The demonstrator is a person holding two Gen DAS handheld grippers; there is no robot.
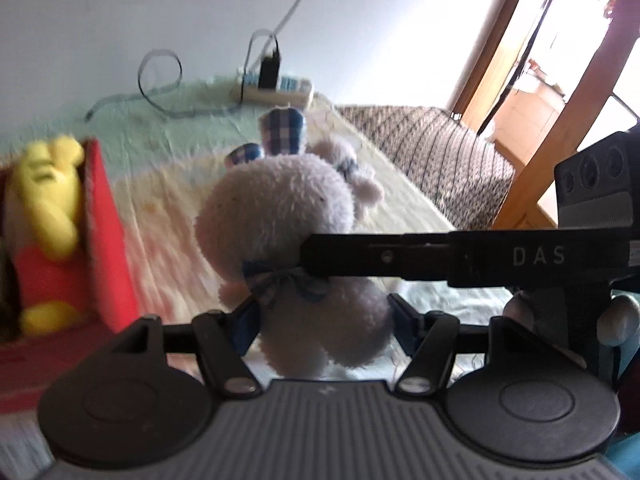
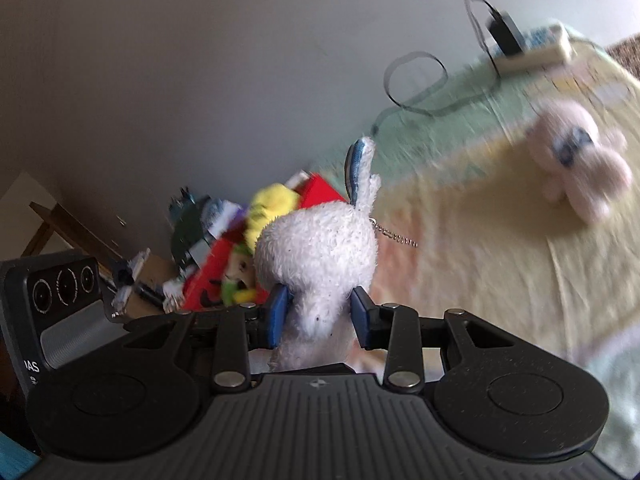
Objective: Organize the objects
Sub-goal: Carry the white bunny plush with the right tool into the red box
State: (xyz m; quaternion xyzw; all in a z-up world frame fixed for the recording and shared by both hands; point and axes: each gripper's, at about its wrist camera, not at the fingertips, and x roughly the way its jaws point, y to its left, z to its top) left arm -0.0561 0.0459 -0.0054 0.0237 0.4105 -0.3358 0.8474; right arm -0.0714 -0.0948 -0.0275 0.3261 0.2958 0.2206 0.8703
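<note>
The left gripper (image 1: 324, 322) holds a white plush rabbit (image 1: 296, 240) by its body; the blue pads (image 1: 247, 322) press into the fur on both sides, below a blue checked bow at its neck. The rabbit hangs above the bed, its checked ears pointing away from the camera. The right gripper's black body (image 1: 480, 260) crosses the left wrist view from the right, just in front of the rabbit's neck.

The right gripper (image 2: 320, 314) pinches a second white plush toy (image 2: 320, 248), its pads (image 2: 278, 312) closed narrowly on the lower part. This toy has a blue striped ear (image 2: 358, 164) standing up and a small ball chain (image 2: 396, 236) dangling at its side.

To the left stands a red box (image 1: 108, 216) with a yellow plush toy (image 1: 44, 188) sitting inside it. A pale pink plush toy (image 2: 580, 160) lies farther out on the yellow and green bedsheet (image 2: 500, 260). At the far edge of the bed, by the wall, a power strip (image 1: 276, 90) lies with a black charger (image 1: 270, 68) plugged in and a looped cable (image 1: 160, 76) beside it.
</note>
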